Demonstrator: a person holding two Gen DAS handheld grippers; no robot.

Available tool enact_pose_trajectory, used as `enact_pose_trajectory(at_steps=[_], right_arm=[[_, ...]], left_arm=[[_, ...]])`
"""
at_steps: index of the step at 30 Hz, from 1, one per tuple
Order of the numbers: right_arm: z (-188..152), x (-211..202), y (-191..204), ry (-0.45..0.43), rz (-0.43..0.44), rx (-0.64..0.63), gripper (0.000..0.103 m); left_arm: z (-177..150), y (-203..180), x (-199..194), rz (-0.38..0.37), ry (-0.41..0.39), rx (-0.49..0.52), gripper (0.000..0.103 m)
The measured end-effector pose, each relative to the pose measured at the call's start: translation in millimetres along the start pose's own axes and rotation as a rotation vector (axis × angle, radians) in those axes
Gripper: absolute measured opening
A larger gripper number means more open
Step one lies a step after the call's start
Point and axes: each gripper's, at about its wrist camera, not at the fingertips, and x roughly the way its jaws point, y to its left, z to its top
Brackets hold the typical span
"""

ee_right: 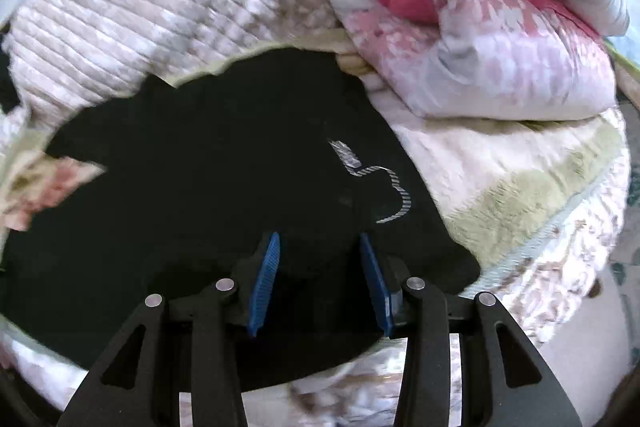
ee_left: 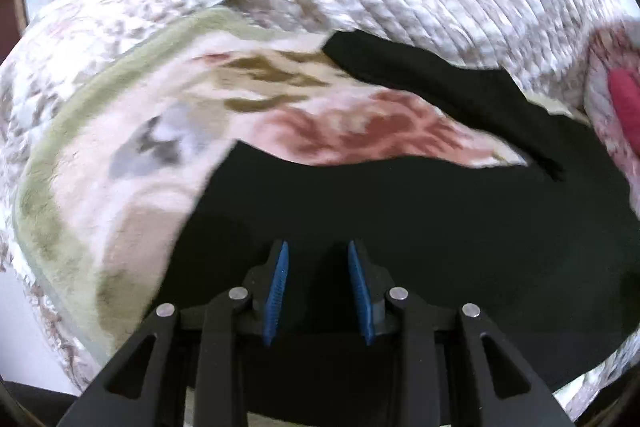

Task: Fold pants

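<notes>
Pants, black soft fabric [ee_right: 208,195], lying spread on floral fleece blanket [ee_left: 120,155] | long axis unclear | left gripper [ee_left: 318,247] and right gripper [ee_right: 318,239] hovering above, jaws standing apart, gripping nothing

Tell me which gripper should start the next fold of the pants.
Probably right. The right gripper is open over the pants near the striped drawstring, so it seems to be at the waistband. The left gripper, also open, faces plain black cloth beside the floral blanket.
</notes>
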Motion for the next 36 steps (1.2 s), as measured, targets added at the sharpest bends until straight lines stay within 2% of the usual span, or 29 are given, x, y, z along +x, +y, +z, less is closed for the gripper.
enact_pose_trajectory(at_steps=[1, 4, 6, 9, 12, 17, 22, 24, 27, 29, 36], right_arm=[[1.2, -2.9, 2.4, -0.014, 0.014, -0.008, 0.043], [3.6, 4.7, 8.5, -0.005, 0.006, -0.039, 0.043], [3.9, 20.8, -1.6, 0.052, -0.041, -0.001, 0.043], [6.6, 14.0, -15.4, 0.033, -0.041, 0.063, 0.043], [16.3, 8.4, -11.1, 0.006, 0.013, 0.05, 0.043], [39.2, 18.9, 14.3, 0.006, 0.101, -0.035, 0.043], [50.4, 54.6, 18.5, 0.075, 0.069, -0.061, 0.043], [49.7, 61.7, 15.8, 0.08, 0.04, -0.053, 0.043], [49.2, 58.8, 15.9, 0.068, 0.035, -0.054, 0.043], [48.2, 52.6, 20.3, 0.049, 0.031, -0.075, 0.043], [13.9, 15.8, 69.2, 0.014, 0.172, -0.205, 0.043]], left_arm=[[2.2, 5.2, -0.4, -0.003, -0.002, -0.01, 0.034], [6.6, 23.5, 6.7, 0.073, 0.012, -0.042, 0.034], [5.8, 34.3, 12.1, 0.061, 0.018, -0.071, 0.034], [5.0, 30.3, 5.8, 0.086, 0.005, -0.044, 0.034], [8.5, 22.7, -0.5, 0.048, -0.005, -0.044, 0.034], [32.6, 0.1, 12.0, 0.01, -0.012, 0.022, 0.034], [45.1, 6.3, 44.0, 0.104, 0.031, 0.01, 0.034], [43.0, 13.0, 47.7, 0.084, 0.032, -0.022, 0.034], [41.9, 7.0, 43.7, 0.096, 0.021, -0.003, 0.034], [40.3, 1.7, 37.5, 0.064, 0.023, -0.008, 0.034], [21.3, -38.3, -2.7, -0.032, -0.02, 0.081, 0.034]])
